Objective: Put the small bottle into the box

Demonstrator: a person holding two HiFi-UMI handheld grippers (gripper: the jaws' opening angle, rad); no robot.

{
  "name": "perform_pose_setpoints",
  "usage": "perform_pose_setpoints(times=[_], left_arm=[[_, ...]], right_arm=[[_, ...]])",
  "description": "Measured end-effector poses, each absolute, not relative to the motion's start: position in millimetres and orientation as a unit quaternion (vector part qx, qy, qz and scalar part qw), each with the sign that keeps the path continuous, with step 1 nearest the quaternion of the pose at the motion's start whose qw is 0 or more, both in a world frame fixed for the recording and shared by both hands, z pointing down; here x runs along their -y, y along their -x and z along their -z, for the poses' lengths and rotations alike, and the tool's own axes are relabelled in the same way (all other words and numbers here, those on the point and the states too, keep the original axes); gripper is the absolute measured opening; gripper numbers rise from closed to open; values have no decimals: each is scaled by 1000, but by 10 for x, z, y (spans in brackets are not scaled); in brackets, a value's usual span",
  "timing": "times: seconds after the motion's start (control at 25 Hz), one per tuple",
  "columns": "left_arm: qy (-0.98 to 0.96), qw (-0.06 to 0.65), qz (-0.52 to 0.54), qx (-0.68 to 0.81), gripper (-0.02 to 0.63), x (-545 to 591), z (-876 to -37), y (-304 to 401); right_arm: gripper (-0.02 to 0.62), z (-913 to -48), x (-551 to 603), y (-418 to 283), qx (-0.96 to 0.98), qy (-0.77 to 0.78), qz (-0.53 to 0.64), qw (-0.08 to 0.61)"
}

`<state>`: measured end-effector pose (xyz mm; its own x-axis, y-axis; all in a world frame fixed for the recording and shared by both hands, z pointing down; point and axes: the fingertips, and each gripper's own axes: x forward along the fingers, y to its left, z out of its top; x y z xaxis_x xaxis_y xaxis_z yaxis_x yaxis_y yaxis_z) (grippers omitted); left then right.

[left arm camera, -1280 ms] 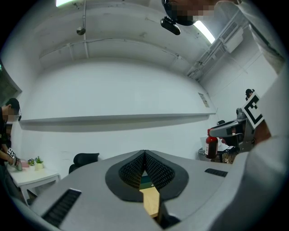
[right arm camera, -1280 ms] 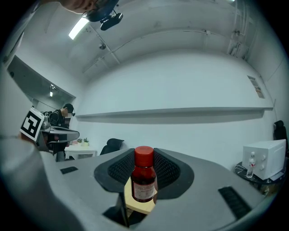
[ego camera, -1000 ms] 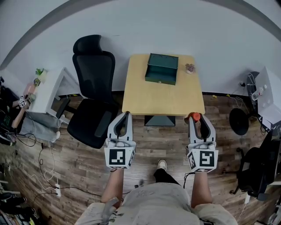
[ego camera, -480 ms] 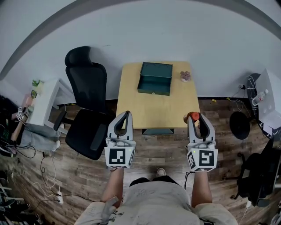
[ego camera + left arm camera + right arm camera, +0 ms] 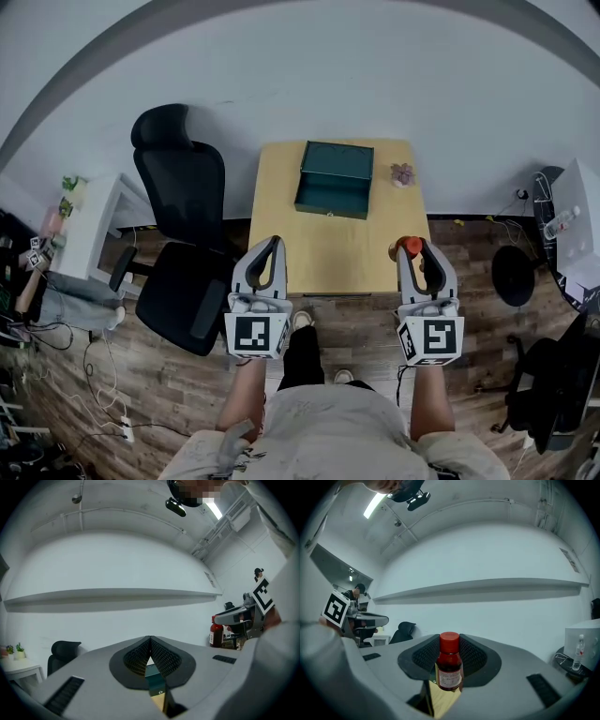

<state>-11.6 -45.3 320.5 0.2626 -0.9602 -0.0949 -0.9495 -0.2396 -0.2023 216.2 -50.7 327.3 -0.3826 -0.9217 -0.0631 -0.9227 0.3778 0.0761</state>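
The left gripper and right gripper are built alike. Each has a pale grey moulded shell that curves in to a dark oval hollow lined with black pads of fine ribbed mesh. A short black grooved strip sits on each flank. At the rear of each is a white cube with black square markers. The person wears a light grey shirt, dark trousers and pale shoes.

Black chair beside wooden table; small plant on table
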Motion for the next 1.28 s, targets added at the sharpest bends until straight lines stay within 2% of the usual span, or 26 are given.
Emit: perform_pose_setpoints(times=[0.36, 0.64, 1.28], left_arm=[[806, 118, 7, -580, 8, 1588, -3122, 545], [814, 98, 20, -572, 8, 2370, -3108, 1007], [830, 72, 15, -553, 8, 3205, -3294, 1541]], right_arm=[[141, -3160, 1503, -1631, -818, 571, -62, -1], [141, -3056, 2286, -1117, -815, 576, -65, -6], [141, -3198, 3033, -539, -806, 588, -55, -35]])
